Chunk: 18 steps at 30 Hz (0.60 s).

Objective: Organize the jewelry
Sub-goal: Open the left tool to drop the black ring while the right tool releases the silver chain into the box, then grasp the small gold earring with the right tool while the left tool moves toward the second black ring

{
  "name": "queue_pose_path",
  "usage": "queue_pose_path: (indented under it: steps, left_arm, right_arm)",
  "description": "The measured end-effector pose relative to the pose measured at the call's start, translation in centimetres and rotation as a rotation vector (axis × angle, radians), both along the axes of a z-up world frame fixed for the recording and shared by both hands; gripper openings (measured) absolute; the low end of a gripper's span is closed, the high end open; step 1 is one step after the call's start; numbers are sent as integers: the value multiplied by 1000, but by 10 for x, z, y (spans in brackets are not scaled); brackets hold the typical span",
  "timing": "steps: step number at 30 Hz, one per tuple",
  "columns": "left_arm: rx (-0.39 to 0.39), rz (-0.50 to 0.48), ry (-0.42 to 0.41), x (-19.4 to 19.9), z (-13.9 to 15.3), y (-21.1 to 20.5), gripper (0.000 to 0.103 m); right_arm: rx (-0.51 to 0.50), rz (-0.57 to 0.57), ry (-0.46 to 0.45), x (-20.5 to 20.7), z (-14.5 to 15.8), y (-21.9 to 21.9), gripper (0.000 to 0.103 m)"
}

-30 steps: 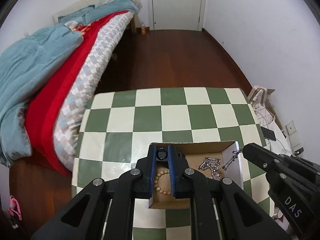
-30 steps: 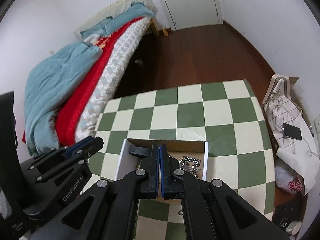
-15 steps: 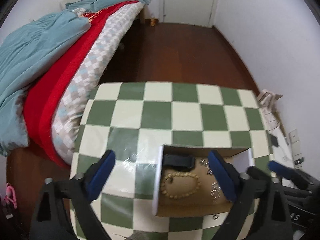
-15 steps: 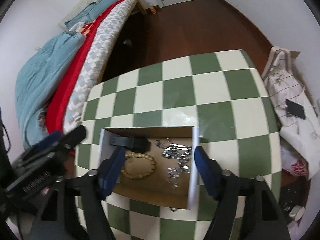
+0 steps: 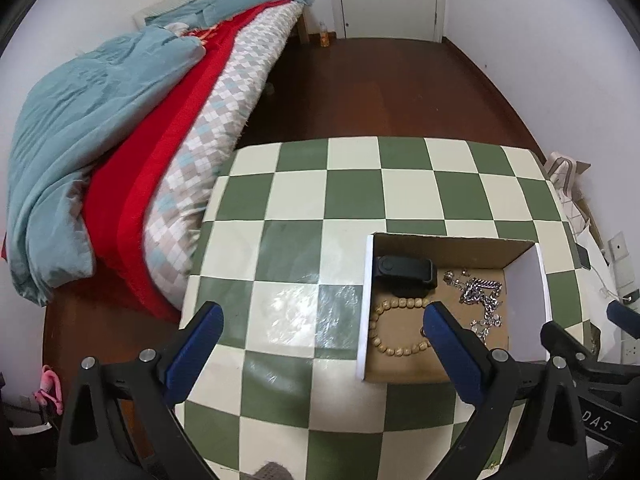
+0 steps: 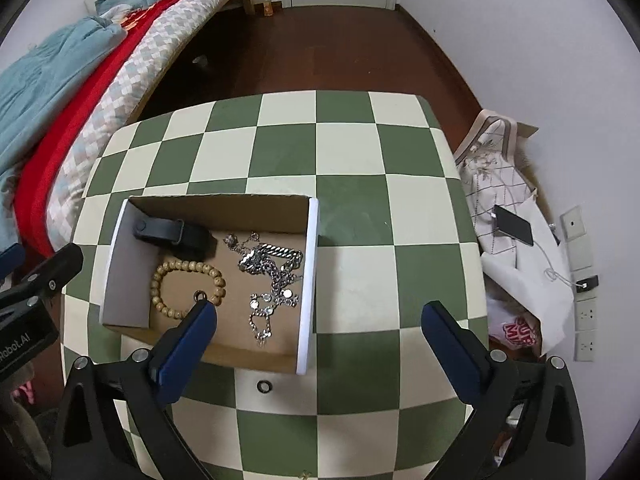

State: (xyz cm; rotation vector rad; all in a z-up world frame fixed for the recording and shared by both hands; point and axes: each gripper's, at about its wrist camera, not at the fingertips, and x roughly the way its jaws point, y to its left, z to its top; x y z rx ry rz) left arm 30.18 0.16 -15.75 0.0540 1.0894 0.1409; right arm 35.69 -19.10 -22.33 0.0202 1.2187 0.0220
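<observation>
An open cardboard box (image 6: 308, 280) (image 5: 366, 300) sits on the checkered table. Inside lie a black band (image 6: 172, 232) (image 5: 404, 272), a wooden bead bracelet (image 6: 186, 288) (image 5: 396, 328), a tangle of silver chains (image 6: 272, 276) (image 5: 480, 304) and a small dark ring (image 6: 199, 295). Another ring (image 6: 264, 386) lies on the table in front of the box. My right gripper (image 6: 318, 312) hovers over the box's right wall, its jaws opening with nothing gripped. My left gripper (image 5: 320, 320) is open above the box's left wall, holding nothing.
The green and cream table (image 5: 352, 200) ends near a bed with red and blue bedding (image 5: 120, 152) on the left. Bags, a phone and cables (image 6: 516, 232) lie on the floor to the right. Each gripper shows at the edge of the other's view.
Both grippers went from shut to wide open. The left let go of a small dark ring and the right of a silver chain, both now in the box. Both views tilted further down.
</observation>
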Motion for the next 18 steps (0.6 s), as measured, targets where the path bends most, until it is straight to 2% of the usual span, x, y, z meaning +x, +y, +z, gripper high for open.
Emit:
queue_pose_path:
  steps: [5, 18]
  left_arm:
    - [-9, 4, -36, -22, 16, 2, 102]
    - [7, 7, -218, -101, 80, 5, 102]
  right_arm:
    - [-12, -8, -50, -19, 21, 4, 103]
    - [-41, -11, -225, -92, 93, 10, 103]
